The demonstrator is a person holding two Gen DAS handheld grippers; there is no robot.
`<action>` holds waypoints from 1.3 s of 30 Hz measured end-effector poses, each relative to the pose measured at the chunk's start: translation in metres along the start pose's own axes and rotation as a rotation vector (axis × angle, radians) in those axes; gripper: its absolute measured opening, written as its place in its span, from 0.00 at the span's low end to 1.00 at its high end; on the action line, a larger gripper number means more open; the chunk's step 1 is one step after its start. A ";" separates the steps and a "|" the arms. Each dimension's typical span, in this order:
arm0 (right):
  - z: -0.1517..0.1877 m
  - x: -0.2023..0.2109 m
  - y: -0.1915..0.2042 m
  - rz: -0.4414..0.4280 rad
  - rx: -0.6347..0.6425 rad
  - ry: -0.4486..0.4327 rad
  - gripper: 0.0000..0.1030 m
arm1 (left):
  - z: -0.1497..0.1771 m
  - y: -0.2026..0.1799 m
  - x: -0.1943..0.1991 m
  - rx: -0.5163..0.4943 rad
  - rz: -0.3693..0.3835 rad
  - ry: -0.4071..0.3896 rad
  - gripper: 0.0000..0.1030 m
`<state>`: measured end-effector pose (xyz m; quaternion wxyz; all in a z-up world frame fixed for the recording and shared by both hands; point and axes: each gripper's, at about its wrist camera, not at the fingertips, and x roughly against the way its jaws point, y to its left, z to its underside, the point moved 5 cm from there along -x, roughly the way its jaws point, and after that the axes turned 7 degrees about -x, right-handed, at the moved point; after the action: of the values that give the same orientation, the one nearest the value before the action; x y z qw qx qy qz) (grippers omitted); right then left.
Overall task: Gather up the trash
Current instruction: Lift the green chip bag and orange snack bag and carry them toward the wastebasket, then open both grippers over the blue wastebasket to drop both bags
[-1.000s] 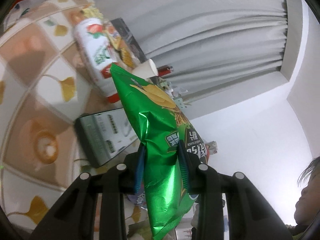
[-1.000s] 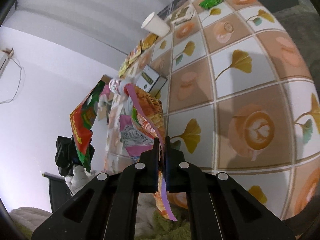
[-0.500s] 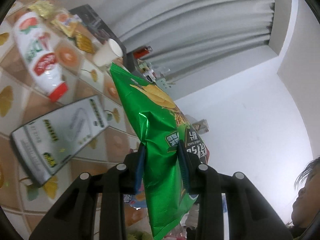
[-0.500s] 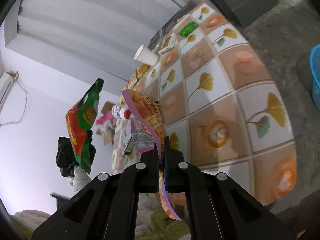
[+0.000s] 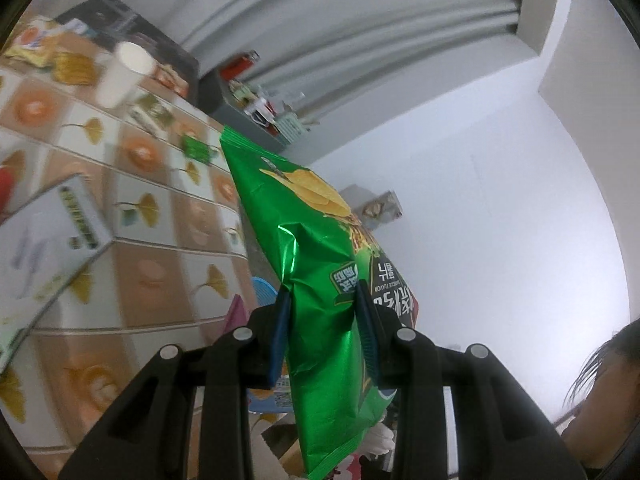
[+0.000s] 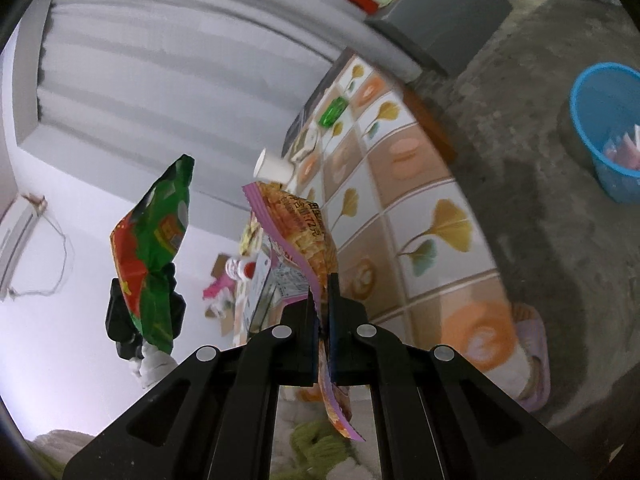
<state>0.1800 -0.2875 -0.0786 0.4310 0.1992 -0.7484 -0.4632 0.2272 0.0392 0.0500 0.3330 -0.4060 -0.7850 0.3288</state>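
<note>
1. The left hand-held gripper (image 5: 322,322) is clamped on a green chip bag (image 5: 316,280), held in the air off the surface (image 5: 160,280).
2. The right hand-held gripper (image 6: 323,300) is pinched tight on an orange-and-pink wrapper (image 6: 298,228), also off the surface.
3. The blue bin (image 6: 600,128) stands on the floor well apart, some wrappers already inside.
4. Left on the surface: a paper cup (image 5: 124,76), a white box (image 5: 48,240) and a small green packet (image 6: 333,112). By my judgement, the task is partway done.

Crumpled green chip bag (image 5: 320,312) held aloft, flat orange-pink wrapper (image 6: 296,232) pinched upright
</note>
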 end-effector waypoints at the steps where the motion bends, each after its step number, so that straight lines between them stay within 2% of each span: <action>1: -0.001 0.005 -0.004 -0.006 -0.010 -0.009 0.02 | 0.000 -0.004 -0.011 -0.007 0.006 0.013 0.29; 7: -0.012 0.042 -0.035 -0.041 -0.087 -0.085 0.02 | -0.003 -0.034 -0.074 -0.049 0.042 0.099 0.29; 14: -0.033 0.091 -0.074 -0.025 -0.174 -0.222 0.02 | -0.004 -0.071 -0.169 -0.114 0.083 0.224 0.29; 19: -0.053 0.123 -0.115 0.043 -0.259 -0.329 0.02 | -0.001 -0.085 -0.253 -0.141 0.083 0.327 0.29; 23: -0.072 0.136 -0.156 0.126 -0.348 -0.397 0.02 | 0.006 -0.082 -0.329 -0.156 0.035 0.417 0.29; 26: -0.085 0.145 -0.187 0.178 -0.413 -0.445 0.02 | 0.012 -0.069 -0.388 -0.165 -0.040 0.475 0.29; 31: -0.111 0.152 -0.247 0.298 -0.555 -0.552 0.02 | 0.022 -0.030 -0.475 -0.197 -0.233 0.530 0.29; 35: -0.128 0.151 -0.276 0.408 -0.608 -0.623 0.02 | 0.040 -0.002 -0.532 -0.308 -0.409 0.590 0.29; 39: -0.143 0.149 -0.291 0.488 -0.634 -0.686 0.02 | 0.064 0.014 -0.585 -0.454 -0.531 0.646 0.29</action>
<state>0.1877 -0.6094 -0.2334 0.2958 -0.2843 -0.6941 -0.5915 0.4452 -0.4705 -0.1466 0.5354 -0.3352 -0.7699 -0.0908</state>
